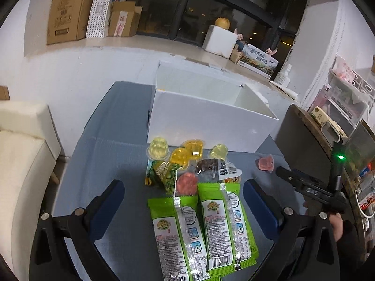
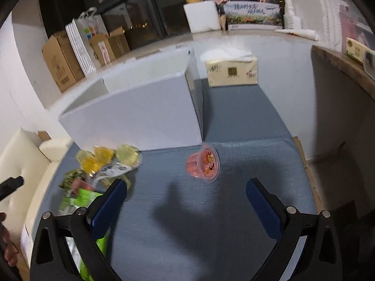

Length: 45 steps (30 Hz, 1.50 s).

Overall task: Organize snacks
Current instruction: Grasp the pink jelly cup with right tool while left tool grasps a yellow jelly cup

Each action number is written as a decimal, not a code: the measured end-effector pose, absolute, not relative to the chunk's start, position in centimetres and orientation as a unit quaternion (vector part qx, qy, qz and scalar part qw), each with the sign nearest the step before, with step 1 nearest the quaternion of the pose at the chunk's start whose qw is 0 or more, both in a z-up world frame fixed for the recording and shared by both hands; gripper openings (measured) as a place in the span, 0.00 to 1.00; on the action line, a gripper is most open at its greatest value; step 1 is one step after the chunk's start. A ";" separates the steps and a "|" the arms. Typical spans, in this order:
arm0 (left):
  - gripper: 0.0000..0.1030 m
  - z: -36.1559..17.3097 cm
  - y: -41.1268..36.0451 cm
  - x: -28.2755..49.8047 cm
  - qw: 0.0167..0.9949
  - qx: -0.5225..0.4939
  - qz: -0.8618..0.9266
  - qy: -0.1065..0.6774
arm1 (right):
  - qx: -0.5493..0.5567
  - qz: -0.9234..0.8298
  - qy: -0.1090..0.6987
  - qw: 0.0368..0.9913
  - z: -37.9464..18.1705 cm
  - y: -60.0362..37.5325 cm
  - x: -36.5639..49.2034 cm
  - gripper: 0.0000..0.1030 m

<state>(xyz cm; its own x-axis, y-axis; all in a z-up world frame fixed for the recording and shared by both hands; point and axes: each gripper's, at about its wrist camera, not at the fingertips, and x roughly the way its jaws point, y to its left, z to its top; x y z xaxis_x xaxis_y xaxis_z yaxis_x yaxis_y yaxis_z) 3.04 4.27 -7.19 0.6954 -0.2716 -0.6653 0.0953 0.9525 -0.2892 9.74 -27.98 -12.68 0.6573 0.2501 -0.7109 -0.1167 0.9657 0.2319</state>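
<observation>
A blue-grey desk (image 1: 112, 164) is carrying everything. A white box (image 1: 211, 121) is standing open-topped toward the far edge of the desk, taking up most of its width there; in the right wrist view a tissue pack (image 2: 232, 71) is sitting beyond the box's right end, at the far edge.

Two green packets (image 1: 201, 229) are lying side by side near the near edge, printed backs up, overlapping slightly. Just beyond them, a patterned green pouch (image 1: 164, 175) and a dark packet (image 1: 211, 168) are piling together toward the middle of the desk, with a pink jelly cup (image 1: 186, 183) resting among them. Four yellow jelly cups (image 1: 187, 151) are sitting in a loose row right against the box's front wall. Another pink jelly cup (image 2: 204, 162) is lying on its side alone, well apart from the pile, toward the right edge and near the box's front right corner.

The left gripper (image 1: 184, 201) is hovering over the two green packets with its fingers spread wide, pinching nothing. The right gripper (image 2: 186, 199) is hanging above bare desk with its fingers also spread wide, the lone pink cup lying just ahead of its tips.
</observation>
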 end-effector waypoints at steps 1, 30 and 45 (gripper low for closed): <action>1.00 -7.2 4.3 3.2 0.913 -0.117 -0.100 0.379 | 0.079 0.098 0.406 0.905 -13.0 -27.9 10.3 1.00; 1.00 -10.9 5.2 10.4 0.900 -0.107 -0.086 0.414 | 0.047 0.092 0.394 0.913 -11.9 -26.8 11.1 0.47; 0.61 -16.0 6.7 18.1 0.876 -0.120 -0.047 0.464 | 0.043 0.133 0.357 0.923 -9.2 -24.2 7.1 0.47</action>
